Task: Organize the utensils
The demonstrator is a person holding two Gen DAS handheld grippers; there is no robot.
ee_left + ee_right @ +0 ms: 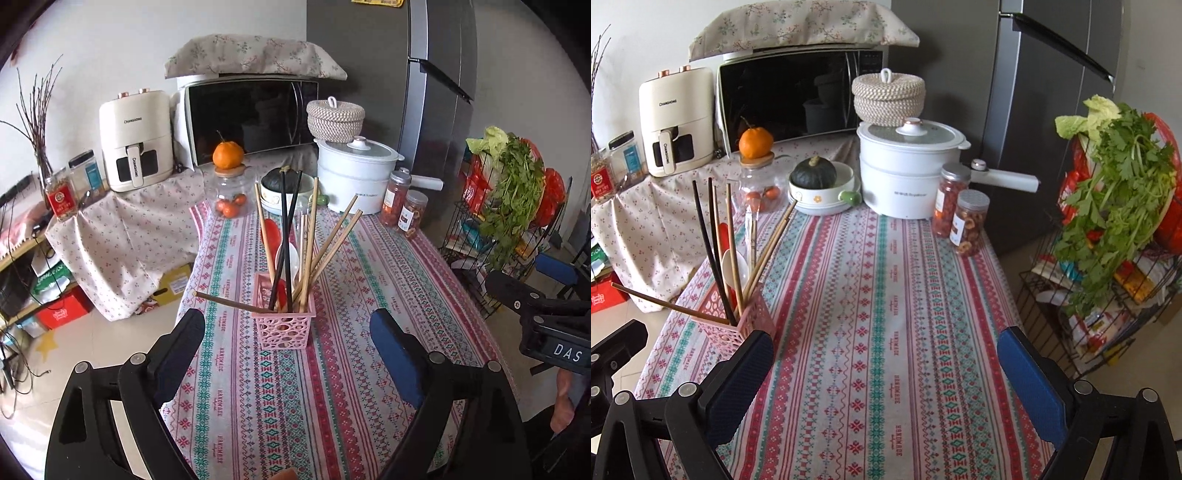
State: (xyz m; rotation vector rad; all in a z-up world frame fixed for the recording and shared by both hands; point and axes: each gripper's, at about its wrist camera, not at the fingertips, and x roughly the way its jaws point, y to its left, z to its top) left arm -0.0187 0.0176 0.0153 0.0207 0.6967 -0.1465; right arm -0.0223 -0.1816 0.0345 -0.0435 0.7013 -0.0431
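Observation:
A pink perforated basket (284,326) stands on the patterned tablecloth (332,387) and holds several wooden chopsticks (332,247), two black chopsticks (285,236), a white spoon (291,258) and a red spoon (271,230). One wooden chopstick (229,303) leans out to the left. My left gripper (288,328) is open and empty, just in front of the basket. In the right wrist view the basket (738,326) is at the left, beside the left finger. My right gripper (886,354) is open and empty over the cloth.
At the table's far end stand a white pot (905,177), two snack jars (960,218), a bowl with a dark squash (820,184) and a glass jar topped by an orange (757,170). A wire rack with greens (1108,229) stands to the right. A microwave (798,99) and air fryer (676,118) are behind.

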